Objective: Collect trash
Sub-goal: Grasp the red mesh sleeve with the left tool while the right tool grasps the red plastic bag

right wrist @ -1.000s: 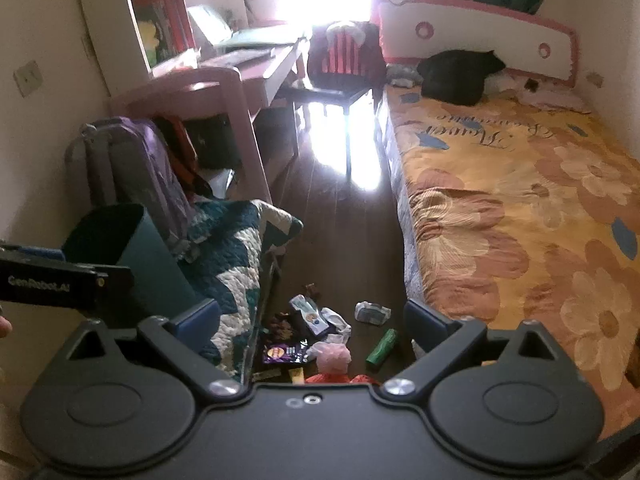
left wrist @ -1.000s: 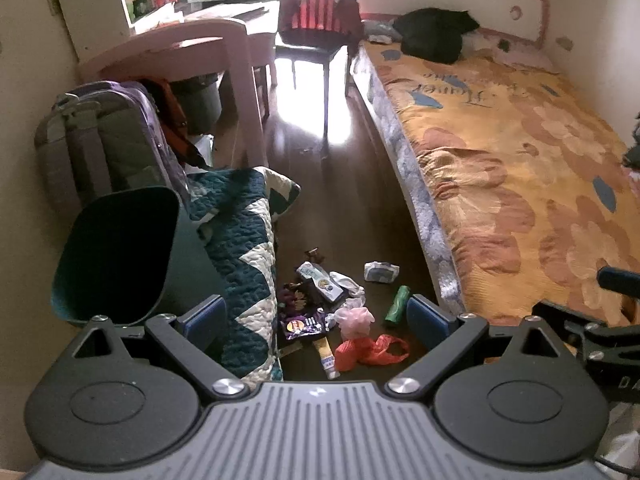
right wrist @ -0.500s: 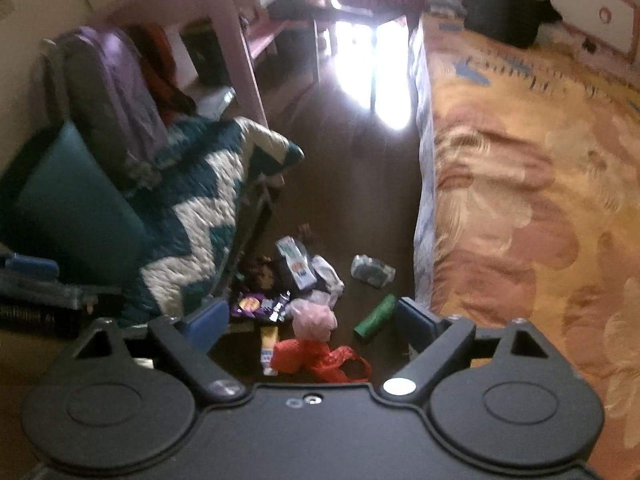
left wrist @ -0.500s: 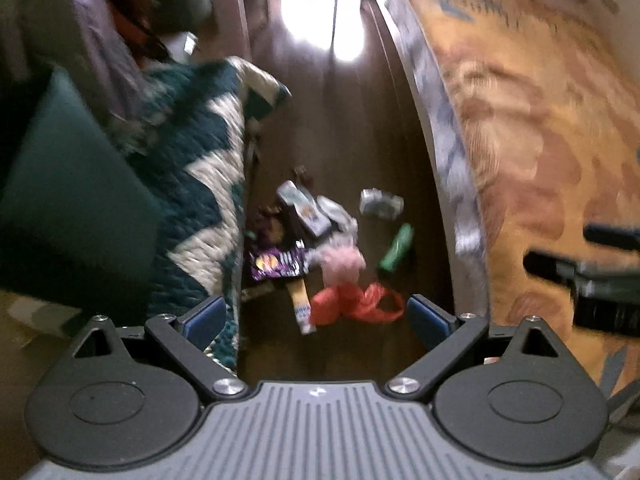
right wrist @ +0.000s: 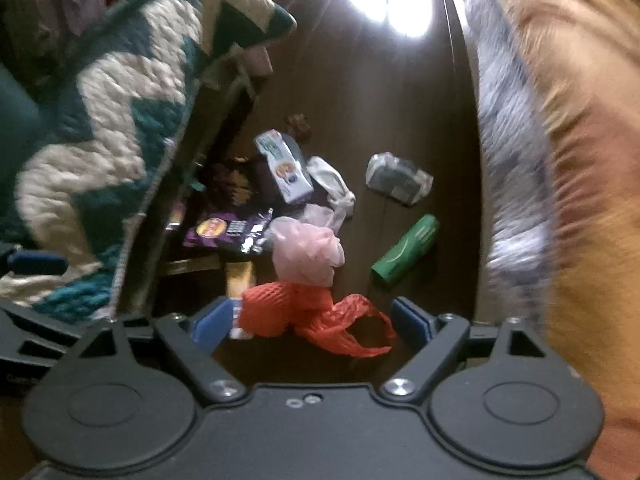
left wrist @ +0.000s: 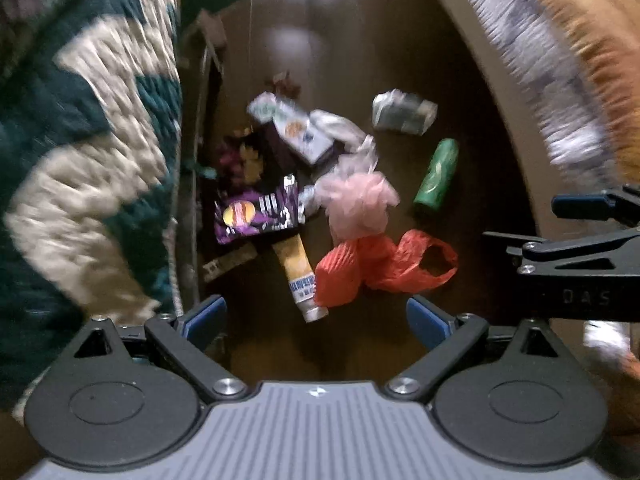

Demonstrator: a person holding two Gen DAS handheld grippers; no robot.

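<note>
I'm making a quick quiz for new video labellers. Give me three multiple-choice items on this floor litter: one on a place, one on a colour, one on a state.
1. Where does the green bottle lie?
A. on the bed
B. on the floor, between the pile and the bed
C. on the quilt

2. What colour is the plastic bag nearest the cameras?
A. orange-red
B. blue
C. black

3. What does the left hand-held gripper hold?
A. the chips packet
B. the tube
C. nothing

Answers:
1 B, it rests on dark floor beside the bed's edge.
2 A, it shows orange-red in both views.
3 C, its pads stand apart with only floor between them.
</note>
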